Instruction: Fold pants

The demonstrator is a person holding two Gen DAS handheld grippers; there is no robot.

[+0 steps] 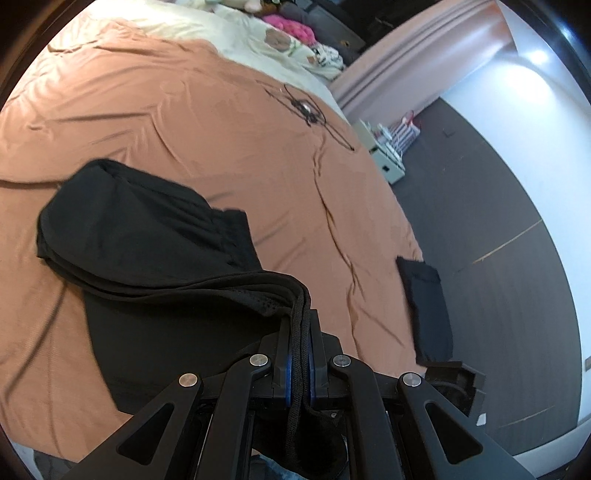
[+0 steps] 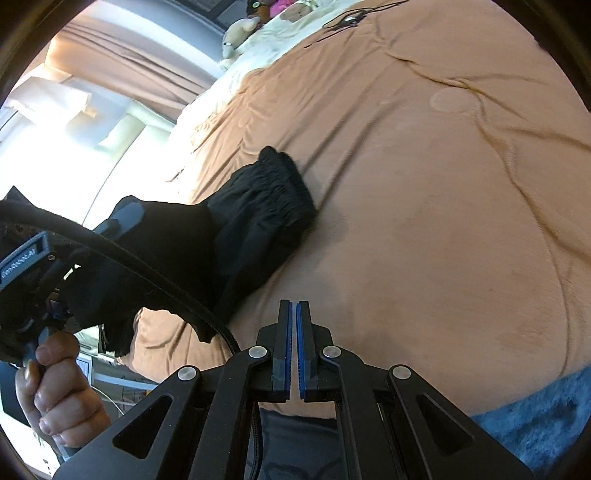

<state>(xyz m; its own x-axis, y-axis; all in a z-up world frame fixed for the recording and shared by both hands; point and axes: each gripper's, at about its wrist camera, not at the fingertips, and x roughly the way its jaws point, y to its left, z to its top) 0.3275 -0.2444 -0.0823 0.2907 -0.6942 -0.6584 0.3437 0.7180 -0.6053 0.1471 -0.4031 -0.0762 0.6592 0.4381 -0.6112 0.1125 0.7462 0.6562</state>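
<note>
Black pants (image 1: 155,258) lie bunched on the brown bedspread (image 1: 184,122). My left gripper (image 1: 300,332) is shut on an edge of the pants with a drawstring, lifting that edge above the rest. In the right wrist view the pants (image 2: 258,206) hang from the left gripper at the left, their elastic waistband resting on the bedspread (image 2: 424,221). My right gripper (image 2: 294,332) is shut and empty, hovering over bare bedspread to the right of the pants.
A black cable with a small device (image 1: 308,109) lies on the bedspread farther back. A second black cloth (image 1: 428,310) hangs over the bed's right edge. Pillows and soft toys (image 1: 291,29) sit at the head. Grey floor (image 1: 498,229) is on the right.
</note>
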